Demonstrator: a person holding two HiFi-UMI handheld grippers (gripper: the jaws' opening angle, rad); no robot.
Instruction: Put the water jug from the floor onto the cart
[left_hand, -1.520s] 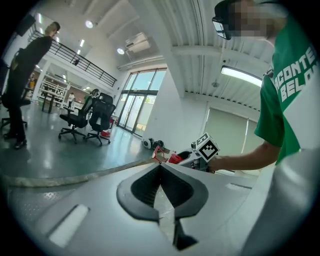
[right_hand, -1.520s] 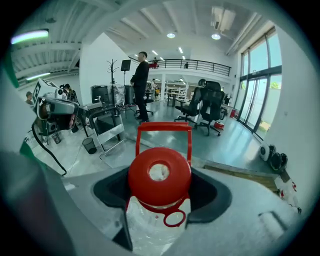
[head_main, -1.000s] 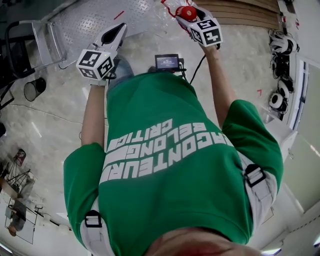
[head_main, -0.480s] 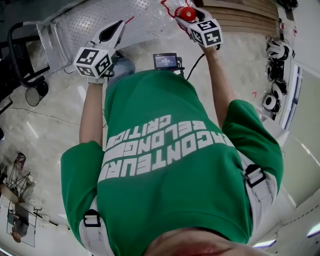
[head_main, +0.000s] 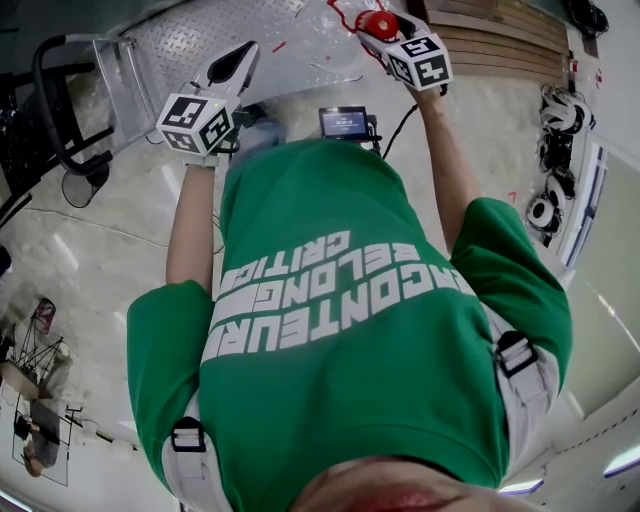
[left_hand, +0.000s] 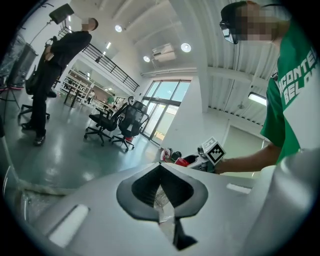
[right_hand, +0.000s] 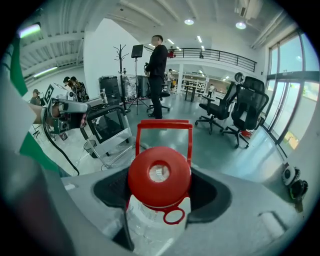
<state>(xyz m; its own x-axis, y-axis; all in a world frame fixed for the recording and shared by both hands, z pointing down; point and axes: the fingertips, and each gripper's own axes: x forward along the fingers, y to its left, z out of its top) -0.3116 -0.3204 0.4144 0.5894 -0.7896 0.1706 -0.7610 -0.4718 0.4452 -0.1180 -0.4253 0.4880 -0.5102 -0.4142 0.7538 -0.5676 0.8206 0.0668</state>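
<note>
The water jug (head_main: 376, 22) is clear plastic with a red cap and an upright red carry handle. It hangs at the top of the head view over the cart's metal tread plate (head_main: 190, 40). My right gripper (head_main: 385, 35) is shut on its neck just under the cap. In the right gripper view the jug (right_hand: 159, 175) fills the space between the pads of the right gripper (right_hand: 159, 199). My left gripper (head_main: 235, 62) hovers over the plate's near edge, jaws together, holding nothing. The left gripper (left_hand: 160, 170) shows only a thin slit in its own view. The cart's black push handle (head_main: 48, 95) is at the left.
A small screen (head_main: 345, 122) hangs at the chest of the person holding the grippers. Wooden slats (head_main: 500, 30) lie right of the cart, and gear (head_main: 548, 205) lines the right wall. A black bin (head_main: 75, 185) stands left. Office chairs (right_hand: 240, 110) and a standing person (right_hand: 157, 65) are farther off.
The cart's plate and handle have come nearer in the head view. Both grippers now reach farther over the plate. The right gripper still holds the jug.
</note>
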